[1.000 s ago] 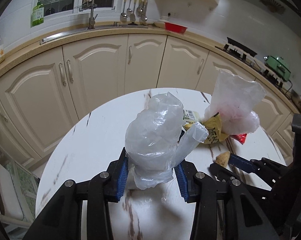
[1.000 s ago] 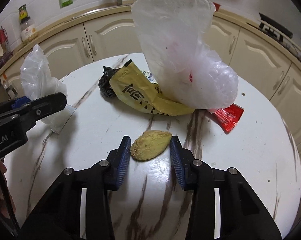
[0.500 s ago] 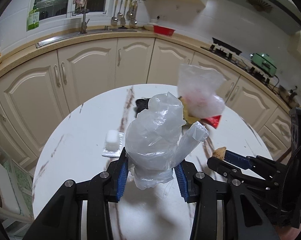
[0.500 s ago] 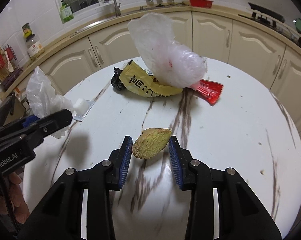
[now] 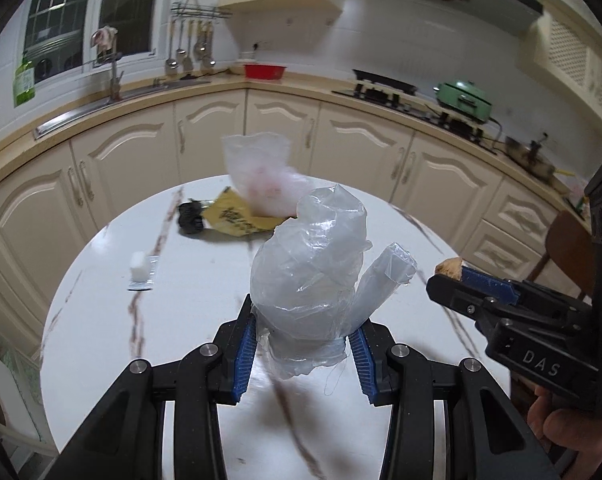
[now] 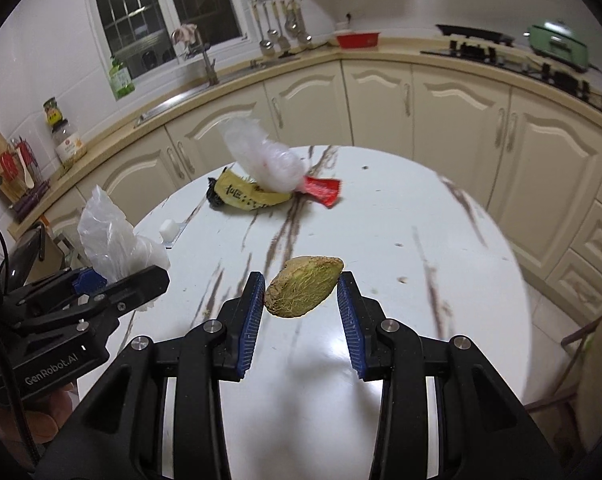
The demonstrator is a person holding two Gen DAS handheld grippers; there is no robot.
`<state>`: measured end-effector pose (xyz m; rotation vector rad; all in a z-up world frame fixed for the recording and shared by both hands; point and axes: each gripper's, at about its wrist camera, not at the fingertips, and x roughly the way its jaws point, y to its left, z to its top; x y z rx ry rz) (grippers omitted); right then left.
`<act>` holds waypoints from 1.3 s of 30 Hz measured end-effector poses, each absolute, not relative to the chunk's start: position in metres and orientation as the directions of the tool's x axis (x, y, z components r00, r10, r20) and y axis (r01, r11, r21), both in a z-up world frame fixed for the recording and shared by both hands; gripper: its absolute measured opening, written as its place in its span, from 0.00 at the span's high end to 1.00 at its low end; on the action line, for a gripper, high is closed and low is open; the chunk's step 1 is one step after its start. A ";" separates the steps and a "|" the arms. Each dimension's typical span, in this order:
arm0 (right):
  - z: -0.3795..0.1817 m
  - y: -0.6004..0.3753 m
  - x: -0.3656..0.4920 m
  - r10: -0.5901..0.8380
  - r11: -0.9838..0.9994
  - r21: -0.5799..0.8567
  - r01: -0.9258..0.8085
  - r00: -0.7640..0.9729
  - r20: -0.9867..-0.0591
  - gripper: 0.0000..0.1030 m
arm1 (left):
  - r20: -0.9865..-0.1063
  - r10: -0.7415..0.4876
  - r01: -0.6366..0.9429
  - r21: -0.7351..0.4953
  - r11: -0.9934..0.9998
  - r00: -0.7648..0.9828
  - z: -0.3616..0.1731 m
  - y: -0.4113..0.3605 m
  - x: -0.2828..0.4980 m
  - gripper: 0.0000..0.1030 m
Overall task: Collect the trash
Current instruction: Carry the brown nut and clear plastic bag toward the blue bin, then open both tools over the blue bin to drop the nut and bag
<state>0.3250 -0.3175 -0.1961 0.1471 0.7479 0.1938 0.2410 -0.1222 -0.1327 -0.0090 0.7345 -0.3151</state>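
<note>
My left gripper [image 5: 303, 330] is shut on a crumpled clear plastic bag [image 5: 309, 268], held above the round white table [image 5: 189, 320]. That bag [image 6: 113, 240] and the left gripper [image 6: 113, 284] also show at the left of the right wrist view. My right gripper [image 6: 301, 300] is shut on a fibrous yellow-brown fruit pit [image 6: 303, 291], lifted off the table [image 6: 401, 272]. The pit [image 5: 449, 268] peeks from the right gripper [image 5: 457, 280] in the left wrist view. Far on the table lie a white plastic bag [image 6: 265, 160], a yellow wrapper [image 6: 249, 196], a red wrapper [image 6: 321, 190] and a black scrap [image 6: 213, 196].
A small white block on a clear packet [image 5: 141, 272] lies on the table's left side. Cream cabinets [image 5: 205, 136] and a counter with sink, stove [image 5: 381, 88] and green pot [image 5: 465, 98] curve behind. A wooden chair [image 5: 565, 248] stands at the right. A person's hand [image 5: 561, 420] holds the right gripper.
Both grippers have pulled back from the far trash pile and risen, each keeping its hold. The pit has come off the table. The pile looks smaller and farther away.
</note>
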 end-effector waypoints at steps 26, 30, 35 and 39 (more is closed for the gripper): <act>-0.236 -0.587 0.165 -0.105 0.874 0.277 0.400 0.710 -0.696 0.66 | -0.755 -0.509 0.701 -0.093 0.707 0.413 -0.155 -0.364 0.209 0.62; -0.275 -0.621 0.159 -0.103 0.834 0.291 0.468 0.652 -0.751 0.66 | -0.802 -0.488 0.731 -0.097 0.676 0.345 -0.179 -0.402 0.234 0.62; -0.329 -0.652 0.158 -0.054 0.790 0.326 0.520 0.588 -0.807 0.66 | -0.860 -0.438 0.753 -0.103 0.650 0.261 -0.208 -0.464 0.286 0.62; -0.362 -0.669 0.162 -0.014 0.761 0.352 0.544 0.556 -0.831 0.66 | -0.899 -0.385 0.761 -0.097 0.642 0.210 -0.238 -0.519 0.317 0.61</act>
